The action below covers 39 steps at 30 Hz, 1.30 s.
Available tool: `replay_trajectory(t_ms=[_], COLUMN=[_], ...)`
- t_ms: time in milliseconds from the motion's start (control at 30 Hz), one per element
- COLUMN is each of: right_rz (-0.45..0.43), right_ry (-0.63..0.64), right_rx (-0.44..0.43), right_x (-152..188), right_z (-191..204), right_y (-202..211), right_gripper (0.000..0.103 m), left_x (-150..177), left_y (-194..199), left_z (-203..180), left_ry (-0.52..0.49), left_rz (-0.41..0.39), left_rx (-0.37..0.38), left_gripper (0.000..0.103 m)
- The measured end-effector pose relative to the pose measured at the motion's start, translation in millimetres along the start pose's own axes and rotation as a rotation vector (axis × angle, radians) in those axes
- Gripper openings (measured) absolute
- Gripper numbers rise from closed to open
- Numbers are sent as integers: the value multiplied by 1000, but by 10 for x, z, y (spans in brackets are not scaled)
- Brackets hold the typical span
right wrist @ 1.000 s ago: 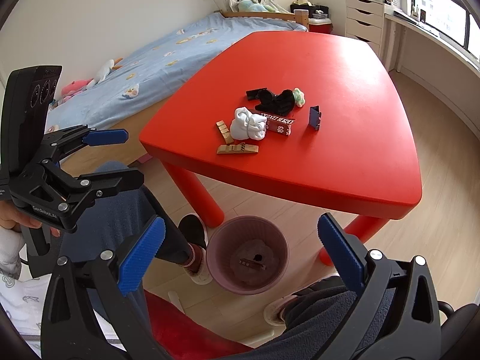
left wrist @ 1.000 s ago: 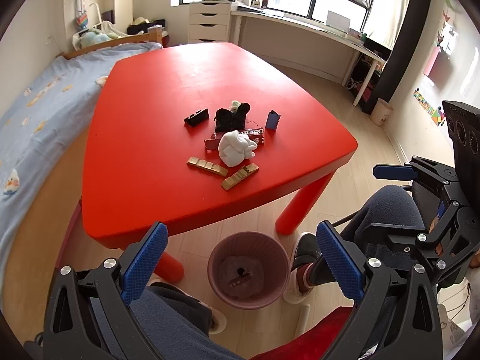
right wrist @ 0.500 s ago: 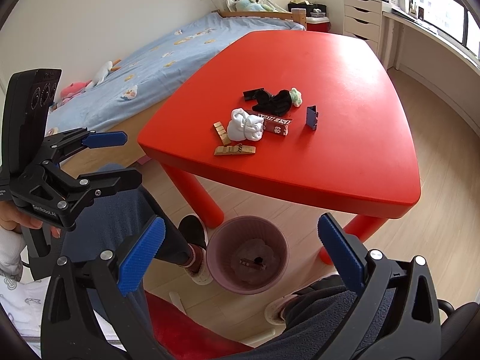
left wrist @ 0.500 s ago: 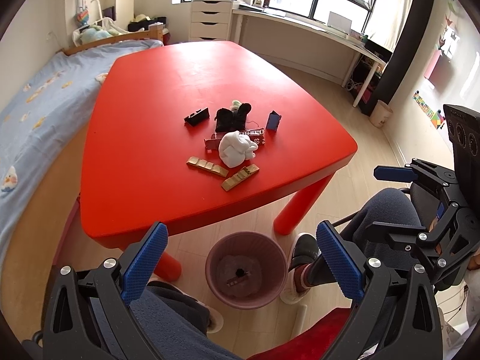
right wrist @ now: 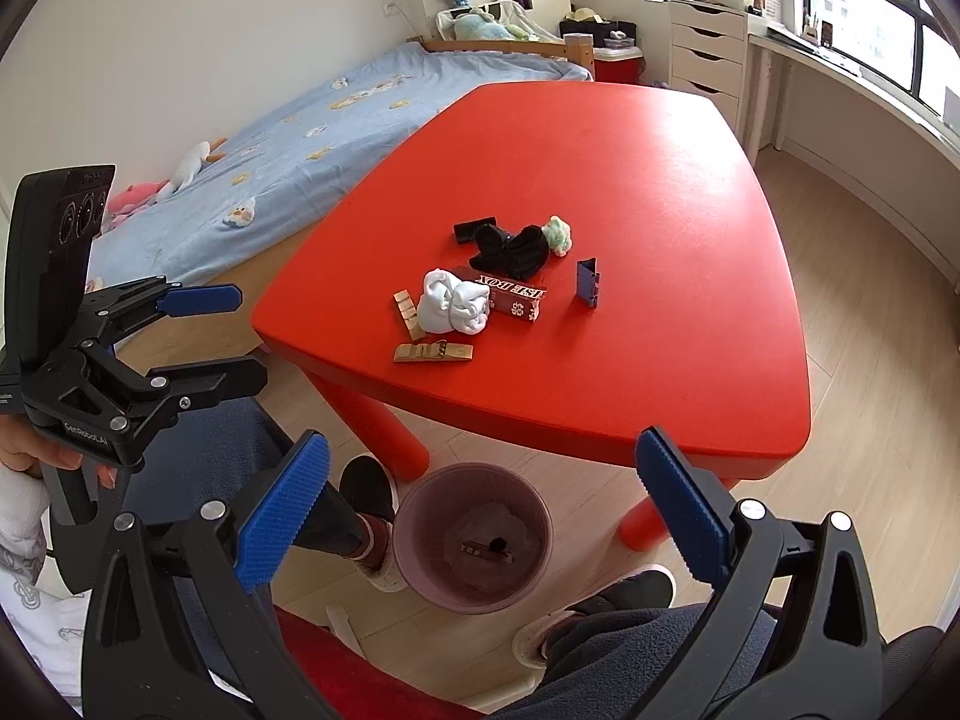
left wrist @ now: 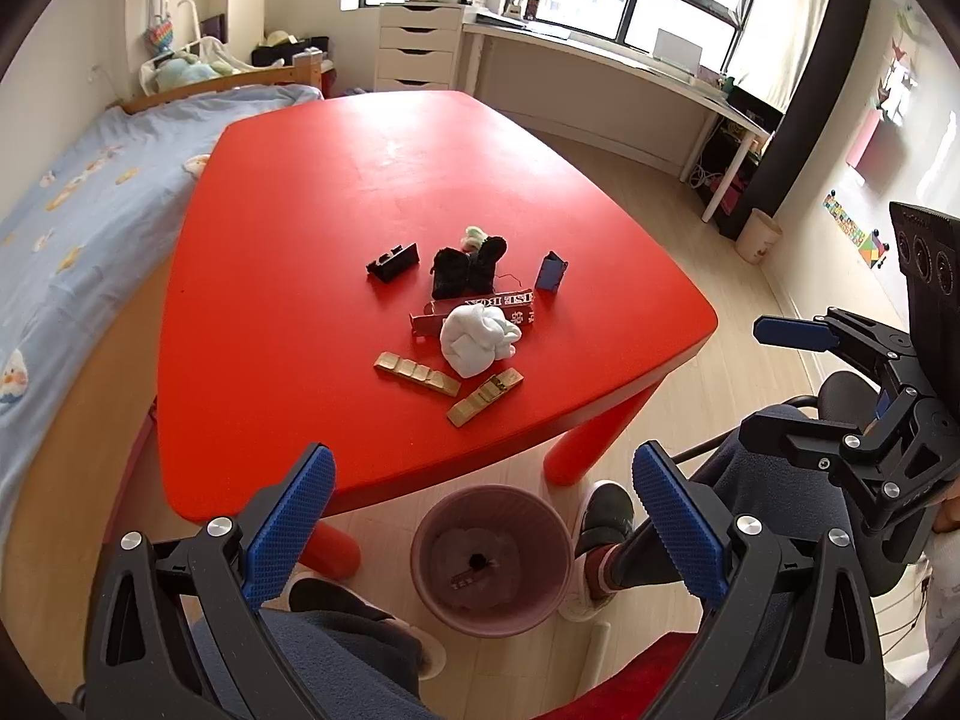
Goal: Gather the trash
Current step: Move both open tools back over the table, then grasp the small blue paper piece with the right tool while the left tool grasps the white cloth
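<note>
I am holding both tools, left (left wrist: 480, 516) and right (right wrist: 480, 495), spread and empty above the bin (left wrist: 491, 558), parked below the desk (left wrist: 288, 228) edge for drops.

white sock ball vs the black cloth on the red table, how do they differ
The white sock ball is pale and rolled into a tight round bundle; the black cloth is dark and lies in a looser, flatter heap. The white sock ball sits nearer the table's front edge, beside the gold strips; the black cloth lies behind it, past the red box. Both are soft fabric on the red table, untouched by either gripper.
</note>
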State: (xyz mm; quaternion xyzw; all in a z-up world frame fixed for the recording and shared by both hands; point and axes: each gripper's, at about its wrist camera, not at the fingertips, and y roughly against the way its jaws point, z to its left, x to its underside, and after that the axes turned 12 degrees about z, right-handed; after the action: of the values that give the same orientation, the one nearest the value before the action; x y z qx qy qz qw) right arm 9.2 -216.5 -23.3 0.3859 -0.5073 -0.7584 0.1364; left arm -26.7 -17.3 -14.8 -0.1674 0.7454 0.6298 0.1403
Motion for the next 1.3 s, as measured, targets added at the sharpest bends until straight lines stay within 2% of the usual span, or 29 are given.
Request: replay_trajectory(t_ms=[267,633,1033,1100,1133,1300], right_rz=[-14,44,127,139,149,170], right_ry=[-12,9,3,10,17,30], right_rx=[32,85,61,54,55,46], right_x=[-324,-830,-1131,-1150,-1160,-1186], right_z=[-226,-484,-706,-707,-707,-700], right_y=[-50,-397,-925,-992,-1022,-1121], right_gripper=[100,100,99,93,87,72], left_x=[-284,-580,-764,-776,-777,-818], left_y=[-103,-398,-870,-917,-935,-991], left_z=[36,98,146,140,137,130], left_ry=[-5,1,12,14,15,21], left_rz=[11,85,174,183,186,195], left_rx=[15,22,26,27,27,29], left_gripper=[95,95,95,95,95,94])
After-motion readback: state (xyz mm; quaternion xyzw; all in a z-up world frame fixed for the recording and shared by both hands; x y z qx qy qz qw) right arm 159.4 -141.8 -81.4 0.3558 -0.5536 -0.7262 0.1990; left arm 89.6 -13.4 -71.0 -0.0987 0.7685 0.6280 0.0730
